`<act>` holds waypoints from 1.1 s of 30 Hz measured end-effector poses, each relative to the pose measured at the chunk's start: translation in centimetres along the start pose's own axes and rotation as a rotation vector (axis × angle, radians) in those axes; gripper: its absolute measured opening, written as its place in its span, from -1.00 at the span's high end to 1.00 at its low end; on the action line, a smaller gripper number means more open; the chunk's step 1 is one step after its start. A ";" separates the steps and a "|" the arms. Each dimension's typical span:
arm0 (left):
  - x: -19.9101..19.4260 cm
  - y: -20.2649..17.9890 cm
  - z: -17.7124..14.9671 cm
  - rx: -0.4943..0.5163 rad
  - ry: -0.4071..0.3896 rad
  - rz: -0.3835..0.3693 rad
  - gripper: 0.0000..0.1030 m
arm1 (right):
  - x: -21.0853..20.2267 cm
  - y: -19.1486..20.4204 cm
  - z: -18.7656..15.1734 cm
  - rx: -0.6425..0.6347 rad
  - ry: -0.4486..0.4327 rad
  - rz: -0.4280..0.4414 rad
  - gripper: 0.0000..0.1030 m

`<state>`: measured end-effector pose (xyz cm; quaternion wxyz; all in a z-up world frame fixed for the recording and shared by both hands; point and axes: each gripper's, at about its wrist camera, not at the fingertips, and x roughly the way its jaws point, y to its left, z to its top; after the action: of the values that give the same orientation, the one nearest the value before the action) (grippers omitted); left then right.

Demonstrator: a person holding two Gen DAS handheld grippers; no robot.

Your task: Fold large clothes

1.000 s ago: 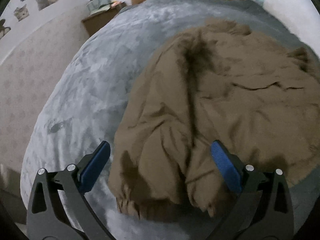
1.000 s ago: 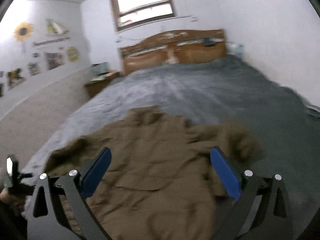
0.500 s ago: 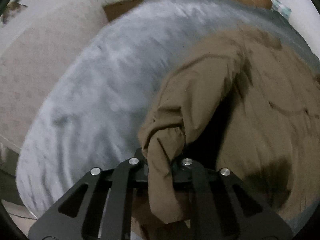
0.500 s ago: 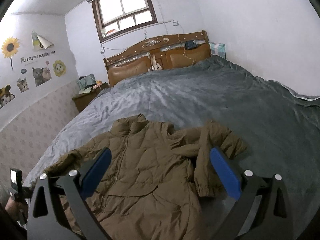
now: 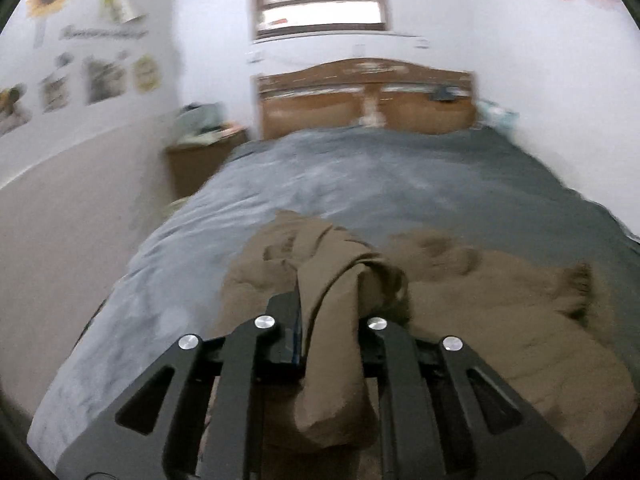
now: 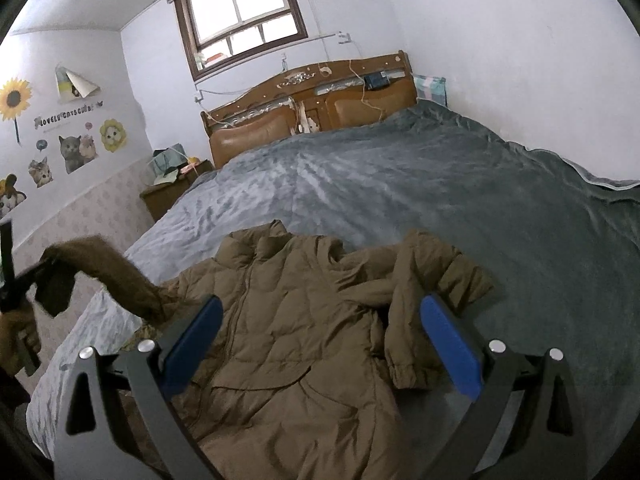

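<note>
A large brown padded jacket (image 6: 288, 332) lies front up on the grey bed (image 6: 400, 192), collar toward the headboard. My left gripper (image 5: 330, 320) is shut on the jacket's left sleeve (image 5: 332, 344), whose cuff hangs down between the fingers. In the right wrist view that sleeve (image 6: 116, 276) is lifted off the bed at the far left, held by the left gripper (image 6: 24, 284). My right gripper (image 6: 320, 340) is open and empty above the jacket's body. The jacket's right sleeve (image 6: 420, 292) lies folded across the chest.
A wooden headboard (image 6: 316, 96) stands at the far end of the bed. A wooden nightstand (image 6: 172, 192) with items on top is at the left of the bed. A white wall runs along the bed's right side. The bed's left edge (image 5: 132, 280) is near the jacket.
My left gripper closed on the jacket's left sleeve and lifted it up off the bed, tilting up toward the headboard. My right gripper stayed open above the jacket.
</note>
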<state>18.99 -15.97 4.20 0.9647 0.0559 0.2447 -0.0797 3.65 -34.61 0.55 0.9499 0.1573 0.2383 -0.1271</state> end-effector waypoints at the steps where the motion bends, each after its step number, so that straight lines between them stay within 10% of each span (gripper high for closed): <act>1: 0.3 -2.6 0.3 0.034 -0.007 -0.039 0.71 | 0.0 0.0 0.0 0.001 0.000 -0.004 -0.93; 6: 2.7 -12.4 -1.0 0.156 0.047 -0.189 0.10 | 0.5 -0.2 -0.1 0.016 0.012 -0.003 -0.93; 13: 5.3 -20.8 -7.3 0.341 0.184 -0.101 -0.71 | 1.6 -1.0 -0.5 0.038 0.051 -0.017 -0.93; 23: 2.3 -16.9 -11.5 0.299 0.191 -0.035 -0.89 | 2.8 0.5 -1.2 -0.016 0.095 0.004 -0.93; 33: -10.2 -11.8 -16.8 0.220 0.117 -0.053 -0.94 | 2.8 2.1 -1.6 -0.092 0.104 0.011 -0.93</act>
<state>0.23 -23.75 -6.39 0.9343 0.1594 0.2920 -0.1284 6.04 -32.60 -1.71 0.9432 0.1214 0.2919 -0.1023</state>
